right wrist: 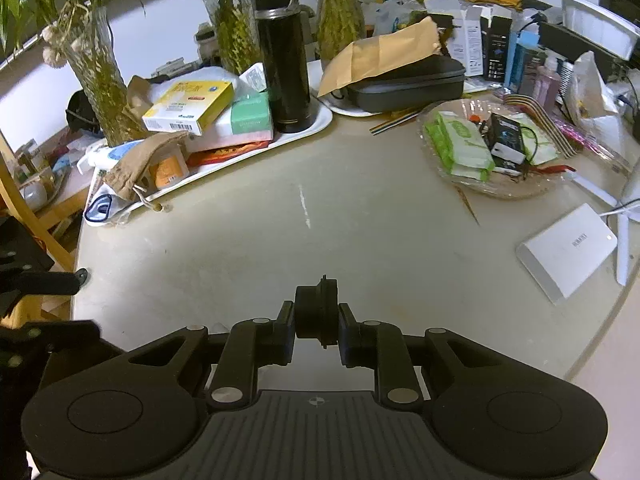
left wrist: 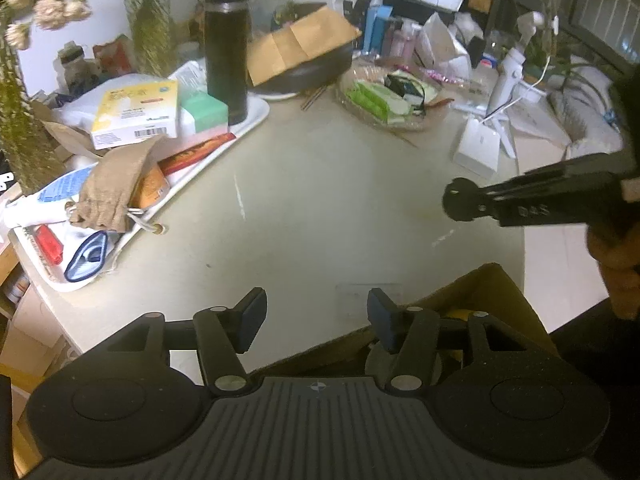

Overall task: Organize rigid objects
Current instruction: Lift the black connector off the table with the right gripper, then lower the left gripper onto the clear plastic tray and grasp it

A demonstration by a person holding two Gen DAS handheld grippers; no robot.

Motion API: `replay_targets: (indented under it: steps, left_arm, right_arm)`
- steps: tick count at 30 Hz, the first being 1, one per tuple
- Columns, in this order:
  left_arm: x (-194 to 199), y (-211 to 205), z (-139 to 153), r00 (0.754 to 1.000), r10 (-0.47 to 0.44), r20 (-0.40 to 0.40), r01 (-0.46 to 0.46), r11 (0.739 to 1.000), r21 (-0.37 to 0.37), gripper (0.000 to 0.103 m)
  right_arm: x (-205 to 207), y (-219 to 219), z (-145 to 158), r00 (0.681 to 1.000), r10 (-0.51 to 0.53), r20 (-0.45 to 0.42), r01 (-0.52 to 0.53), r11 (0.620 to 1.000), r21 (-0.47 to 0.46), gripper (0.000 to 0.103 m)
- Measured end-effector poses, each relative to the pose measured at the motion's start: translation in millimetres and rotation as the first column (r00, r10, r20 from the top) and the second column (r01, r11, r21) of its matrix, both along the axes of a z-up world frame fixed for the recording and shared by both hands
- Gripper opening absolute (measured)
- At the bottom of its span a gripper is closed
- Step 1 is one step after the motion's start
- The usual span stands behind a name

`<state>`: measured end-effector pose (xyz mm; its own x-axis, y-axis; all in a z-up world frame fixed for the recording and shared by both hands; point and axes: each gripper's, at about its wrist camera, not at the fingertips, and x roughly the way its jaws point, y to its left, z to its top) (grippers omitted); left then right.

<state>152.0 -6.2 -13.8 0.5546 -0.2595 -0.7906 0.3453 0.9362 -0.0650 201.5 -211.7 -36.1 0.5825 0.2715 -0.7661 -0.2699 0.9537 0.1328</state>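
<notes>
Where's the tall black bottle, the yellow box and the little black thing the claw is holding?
black bottle [right wrist: 285,68], right wrist view, mid body.
yellow box [right wrist: 191,104], right wrist view, top face.
small black part [right wrist: 317,314], right wrist view, its middle.

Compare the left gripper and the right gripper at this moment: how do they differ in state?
The left gripper is open with nothing between its pads; the right gripper is shut on a small black cylindrical part. The left gripper hovers beside a cardboard box at the table's edge; the right gripper hangs over bare tabletop. Both are black and point toward the clutter.
</notes>
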Motion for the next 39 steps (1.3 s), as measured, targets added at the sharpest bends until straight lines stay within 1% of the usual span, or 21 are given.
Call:
replay_targets:
  steps: [3, 4, 10, 12, 17, 23, 28, 30, 35, 38, 39]
  left_arm:
    - [8.5, -9.7, -0.5, 1.0, -0.005, -0.017, 0.005, 1.0, 0.015, 0.074]
    - [11.0, -13.0, -1.0, 1.0, -0.007, -0.021, 0.008, 1.0, 0.018, 0.075]
    - [35.2, -33.0, -10.7, 0.995, 0.002, -0.1, 0.002, 0.999, 0.039, 0.075]
    - [46.6, -38.1, -18.0, 0.99, 0.008, -0.143, -0.002, 0.999, 0.039, 0.076]
    - [74.8, -51.3, -39.5, 0.96, 0.023, -0.278, -0.014, 0.999, 0.033, 0.076]
    - [94.8, -71.8, -61.2, 0.931, 0.029, -0.363, -0.002, 0.997, 0.074, 0.076]
    - [100.9, -87.1, -73.9, 0.917, 0.024, -0.398, 0.023, 0.993, 0.114, 0.076]
    - [102.7, -92.4, -80.0, 0.909, 0.029, -0.415, 0.033, 0.989, 0.143, 0.076]
    - [107.5, -97.3, -89.4, 0.895, 0.063, -0.441, 0.023, 0.982, 0.187, 0.076]
    - [106.8, -96.0, -94.0, 0.889, 0.089, -0.449, 0.002, 0.98, 0.2, 0.075]
    - [105.4, -95.8, -94.0, 0.892, 0.093, -0.443, -0.001, 0.979, 0.203, 0.071]
  right_arm:
    - [-6.7, -9.9, 0.9, 1.0, -0.017, 0.007, 0.017, 1.0, 0.009, 0.024]
    - [-8.4, -13.6, 0.8, 1.0, -0.023, 0.007, 0.023, 1.0, 0.014, 0.024]
    - [-16.8, -38.7, -5.1, 0.997, -0.078, 0.003, 0.078, 0.996, 0.038, 0.024]
    - [-19.0, -48.3, -7.5, 0.995, -0.1, -0.006, 0.1, 0.993, 0.058, 0.024]
    - [-24.3, -62.1, -8.2, 0.991, -0.131, -0.007, 0.131, 0.988, 0.081, 0.024]
    - [-30.1, -72.6, -5.0, 0.987, -0.164, -0.001, 0.163, 0.98, 0.116, 0.024]
    - [-34.9, -79.2, -2.3, 0.983, -0.182, -0.003, 0.181, 0.973, 0.146, 0.024]
    - [-36.3, -80.8, -2.0, 0.983, -0.185, -0.003, 0.184, 0.972, 0.146, 0.024]
    - [-38.2, -83.6, -1.4, 0.981, -0.194, -0.006, 0.192, 0.968, 0.161, 0.024]
    - [-38.2, -82.4, -1.7, 0.982, -0.19, -0.005, 0.188, 0.969, 0.158, 0.024]
    - [-38.1, -82.3, -1.9, 0.982, -0.188, -0.004, 0.186, 0.97, 0.156, 0.024]
